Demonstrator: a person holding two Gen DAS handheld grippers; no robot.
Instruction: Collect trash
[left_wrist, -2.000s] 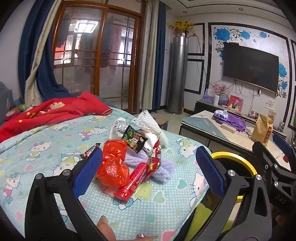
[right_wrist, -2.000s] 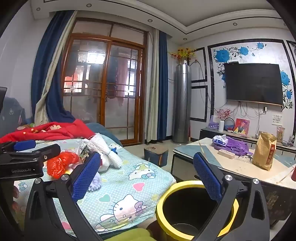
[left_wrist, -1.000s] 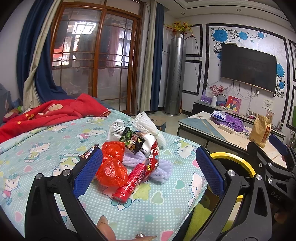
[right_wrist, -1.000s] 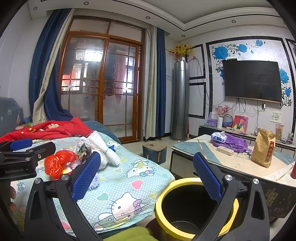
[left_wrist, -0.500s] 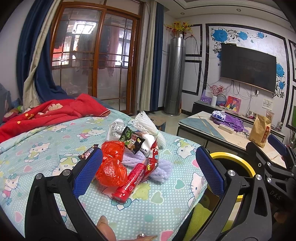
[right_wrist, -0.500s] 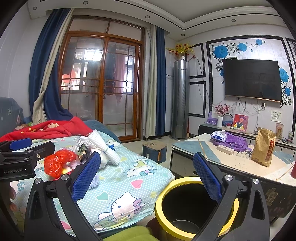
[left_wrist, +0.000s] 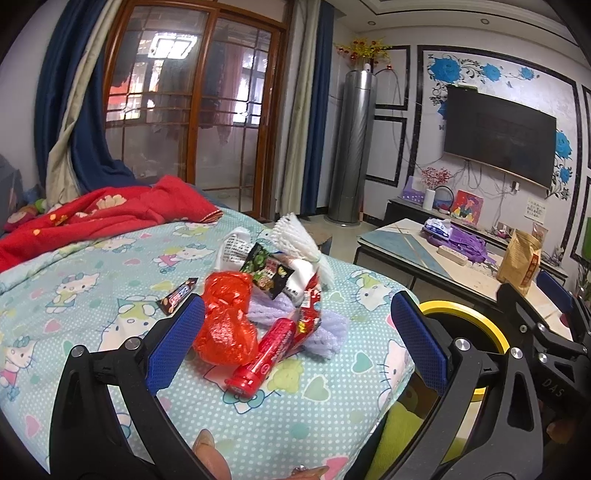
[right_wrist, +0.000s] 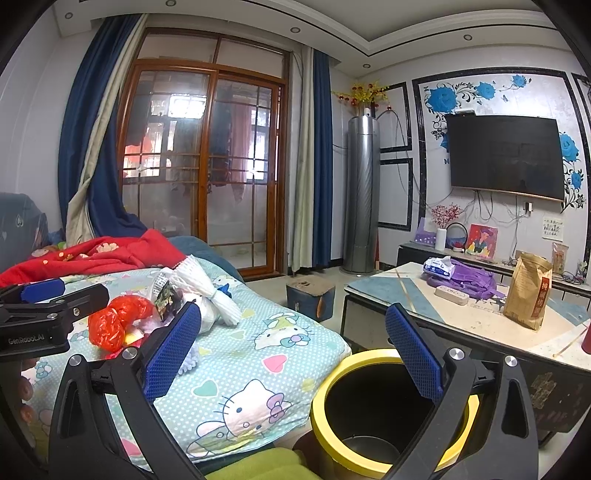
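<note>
The left tool (left_wrist: 295, 332) hung wide open and empty over the bed (left_wrist: 110, 266), its blue pads either side of the trash pile (left_wrist: 269, 295). The right tool (right_wrist: 291, 354) was just as wide open and held nothing, poised above the bin (right_wrist: 391, 417) that stood on the floor beside the bed's edge.

The step in hand looked to be a first pick from the pile. The red tube (left_wrist: 264, 356) lay nearest and partly clear of the heap, so it seemed the best start: close across its narrow body, not along its length, and lift straight up so the red plastic bag (left_wrist: 225, 321) touching it is not dragged along. The bag and the purple foam net (left_wrist: 325, 328) are soft and would likely crush, so a deeper bite would suit them. The small wrapper (left_wrist: 179, 295) lay flat and apart from the heap; it probably needs a low, scraping approach on the soft cover.

The bin, yellow-rimmed with a dark inside, showed no trash in the part of its bottom that was visible. A brown paper bag (right_wrist: 528, 291) stood on the desk (right_wrist: 480, 317) beyond.
</note>
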